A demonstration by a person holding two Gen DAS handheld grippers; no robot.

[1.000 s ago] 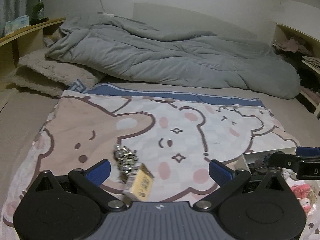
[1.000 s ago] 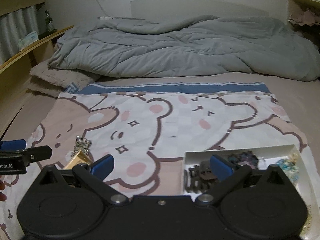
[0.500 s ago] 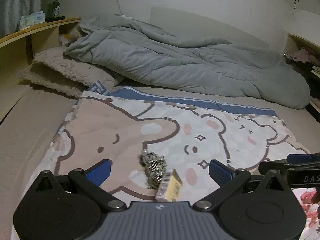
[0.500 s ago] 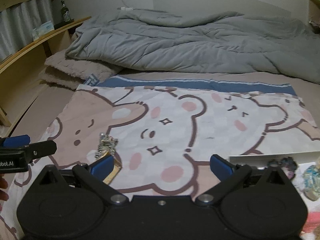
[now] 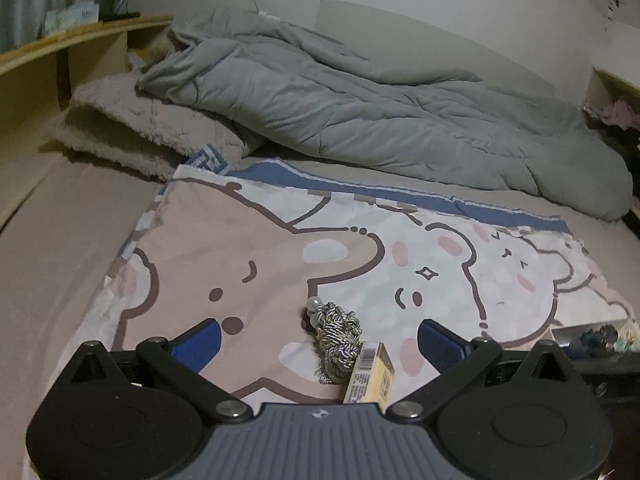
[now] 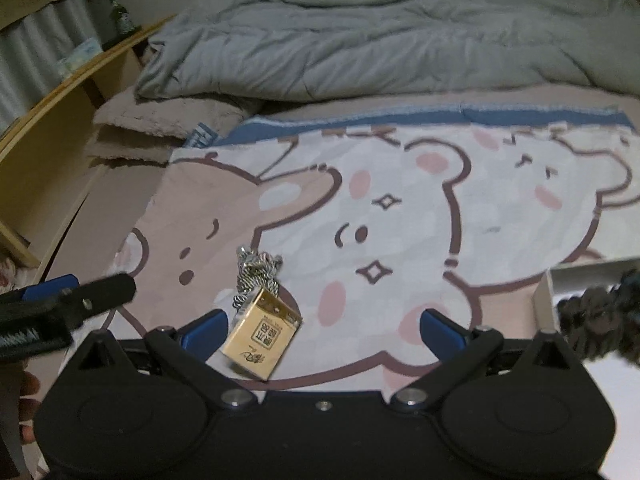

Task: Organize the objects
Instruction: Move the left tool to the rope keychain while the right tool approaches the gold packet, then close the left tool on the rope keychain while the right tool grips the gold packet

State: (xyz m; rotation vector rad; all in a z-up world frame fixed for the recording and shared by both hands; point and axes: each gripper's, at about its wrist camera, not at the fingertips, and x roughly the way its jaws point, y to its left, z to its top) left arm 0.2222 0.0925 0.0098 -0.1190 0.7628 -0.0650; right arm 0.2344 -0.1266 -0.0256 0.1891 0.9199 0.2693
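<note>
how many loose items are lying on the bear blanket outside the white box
2: a small yellow cardboard box near the blanket's front edge, and a twisted silver-grey cord bundle touching its far end. More may be hidden under the gripper bodies.

The bed [image 5: 60,248] carries a rumpled grey duvet [image 5: 360,112] and a bear-print cloth [image 5: 248,248]. On the cloth lie a silver chain [image 5: 338,336], a small yellow box [image 6: 262,336] and a white tray [image 6: 546,300].

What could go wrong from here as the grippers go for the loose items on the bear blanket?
Both the left gripper and right gripper are open over the same spot, so they may collide. The small yellow box lies against the silver braided cord; grabbing one may drag or snag the other. The blanket is soft, so closing fingers could pinch fabric.
</note>
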